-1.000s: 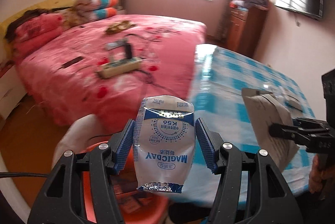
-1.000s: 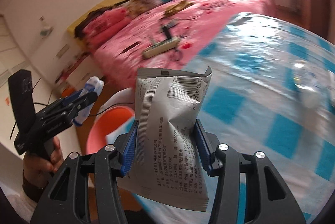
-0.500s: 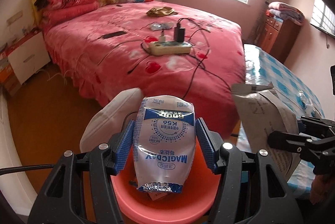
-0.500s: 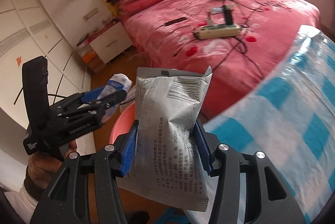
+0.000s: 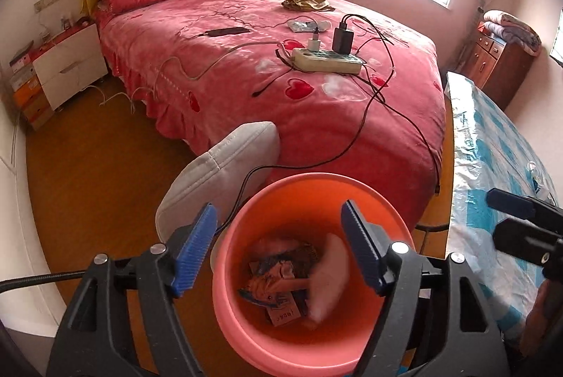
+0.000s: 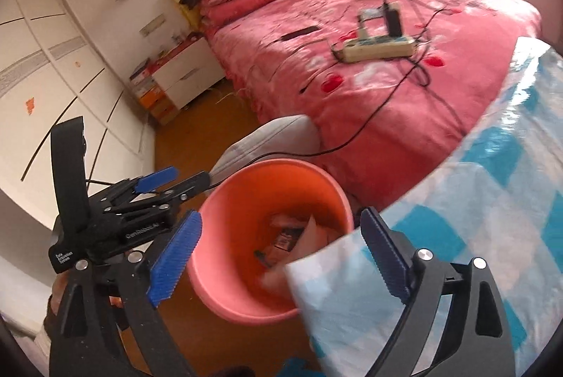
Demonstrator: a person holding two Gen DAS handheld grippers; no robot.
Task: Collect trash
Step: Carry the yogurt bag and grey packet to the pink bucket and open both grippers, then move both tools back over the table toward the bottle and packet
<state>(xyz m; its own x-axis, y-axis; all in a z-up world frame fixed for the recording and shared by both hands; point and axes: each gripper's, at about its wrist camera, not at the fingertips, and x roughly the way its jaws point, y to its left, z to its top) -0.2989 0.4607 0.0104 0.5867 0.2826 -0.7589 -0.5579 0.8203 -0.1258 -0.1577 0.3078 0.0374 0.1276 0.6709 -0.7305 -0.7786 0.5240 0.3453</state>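
An orange-pink waste bin (image 5: 355,187) stands on the floor below both grippers, with wrappers lying in its bottom. My left gripper (image 5: 278,246) hangs over it, its jaws opening, with nothing pressed between the blue pads. A blurred white milk pouch (image 5: 329,275) is dropping inside the bin. In the right wrist view the bin (image 6: 246,176) sits between the fingers of my right gripper (image 6: 279,253), whose jaws are also opening and hold nothing. A blurred grey paper packet (image 6: 309,236) falls into the bin. The left gripper (image 6: 183,183) shows at the left, the right gripper (image 5: 499,215) at the right edge.
A table under a blue checked cloth (image 6: 492,201) overhangs the bin's right side. A grey-white cushion (image 5: 225,165) leans against the bin's far left. Behind it is a pink bed (image 5: 246,67) with a power strip (image 5: 327,60) and trailing cables. Wooden floor (image 5: 98,173) lies to the left.
Both grippers swung from the table to above the bin, then let go. The milk pouch and the grey packet have left the jaws and are falling into the bin.
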